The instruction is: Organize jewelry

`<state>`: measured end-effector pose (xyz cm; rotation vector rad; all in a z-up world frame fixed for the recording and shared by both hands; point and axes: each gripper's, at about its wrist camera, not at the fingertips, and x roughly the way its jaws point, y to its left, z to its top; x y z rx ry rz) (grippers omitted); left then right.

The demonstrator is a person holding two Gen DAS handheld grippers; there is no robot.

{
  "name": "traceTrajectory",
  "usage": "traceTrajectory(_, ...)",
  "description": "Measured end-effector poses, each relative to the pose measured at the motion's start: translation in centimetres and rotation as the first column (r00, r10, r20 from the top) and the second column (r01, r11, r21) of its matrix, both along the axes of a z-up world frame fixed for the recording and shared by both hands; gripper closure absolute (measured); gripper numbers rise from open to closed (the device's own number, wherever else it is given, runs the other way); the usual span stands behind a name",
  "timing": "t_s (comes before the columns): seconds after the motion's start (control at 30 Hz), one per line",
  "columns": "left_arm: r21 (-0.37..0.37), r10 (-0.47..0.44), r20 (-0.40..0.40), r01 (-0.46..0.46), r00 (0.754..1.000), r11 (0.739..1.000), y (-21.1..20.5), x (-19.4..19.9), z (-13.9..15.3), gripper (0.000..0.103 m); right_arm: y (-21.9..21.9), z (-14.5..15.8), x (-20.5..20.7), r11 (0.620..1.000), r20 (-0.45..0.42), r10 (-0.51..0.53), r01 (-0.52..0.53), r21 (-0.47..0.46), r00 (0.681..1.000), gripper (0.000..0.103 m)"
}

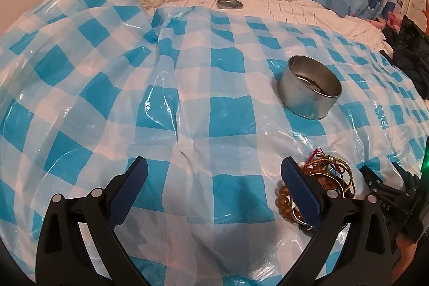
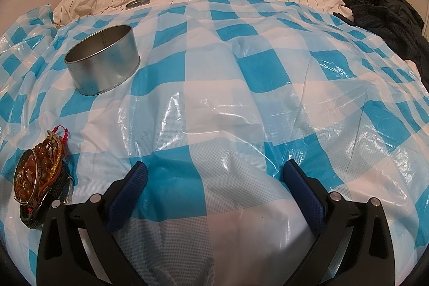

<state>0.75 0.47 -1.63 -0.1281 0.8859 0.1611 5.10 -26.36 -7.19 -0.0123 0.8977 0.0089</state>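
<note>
**Jewelry pile waits beside an open tin**

While both grippers hang spread and empty above the bed, we judge the sorting barely started. Our left gripper (image 1: 214, 173) has its jaws wide apart, with the tangled heap of amber bead bracelets, gold bangles and red cord (image 1: 321, 178) just beside and partly behind its right finger. Our right gripper (image 2: 214, 176) is equally wide and holds nothing, with the heap well off to its left.

What worries us is the tangle. Closing on one bangle could drag the whole cluster along, since cords and loops look interlocked. The glossy blue-and-white checked plastic sheet (image 2: 241, 66) lies wrinkled over soft bedding, so a push may slide the pile or bunch the sheet instead of giving a firm pinch. The round lidless silver metal tin (image 1: 311, 87) sits on that yielding surface and looks slightly tilted; dropping pieces at its rim might tip it.

The heap itself looks stacked: translucent amber beads, thin gold rings, a dark textured band beneath. The tin seems to hold something metallic already, though we cannot tell what. A shallow round silver lid (image 1: 229, 3) rests further back on the cream bedding.
</note>
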Motion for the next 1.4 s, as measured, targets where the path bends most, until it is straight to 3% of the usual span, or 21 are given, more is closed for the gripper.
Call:
traceTrajectory(0.87, 0.064, -0.019, -0.026, 0.021, 0.999, 0.998, -1.1, 0.8, -0.9, 0.007, 0.3, 0.1, 0.0, 1.000, 0.001, -0.002, 0.002, -0.015, 1.000, 0.006)
traceTrajectory(1.4, 0.052, -0.010, -0.038, 0.012, 0.999, 0.999, -1.1, 0.6, -1.3, 0.007, 0.1, 0.0, 0.0, 1.000, 0.002, -0.002, 0.002, -0.015, 1.000, 0.006)
